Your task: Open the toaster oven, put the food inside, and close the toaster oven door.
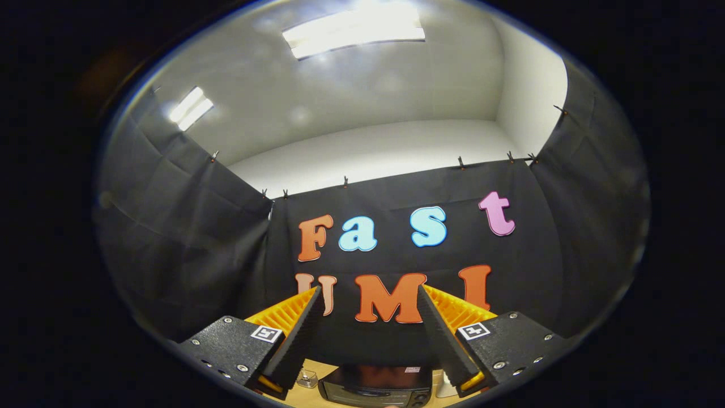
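Observation:
My gripper (pixel 369 294) stands open, its two fingers spread wide with nothing between them, raised high and aimed at the booth's back wall. Far below, between the finger bases, sits the toaster oven (pixel 374 385), a dark box with a glossy top on a wooden table (pixel 325 371). Whether its door is open or closed cannot be told from this angle. A small clear object (pixel 306 378) lies on the table to the left of the oven, and a white object (pixel 444 388) stands to its right, partly hidden by the right finger.
Black cloth walls (pixel 187 238) close the booth on three sides, pinned up with clips. Above them are a white wall and a ceiling with bright light panels (pixel 354 31).

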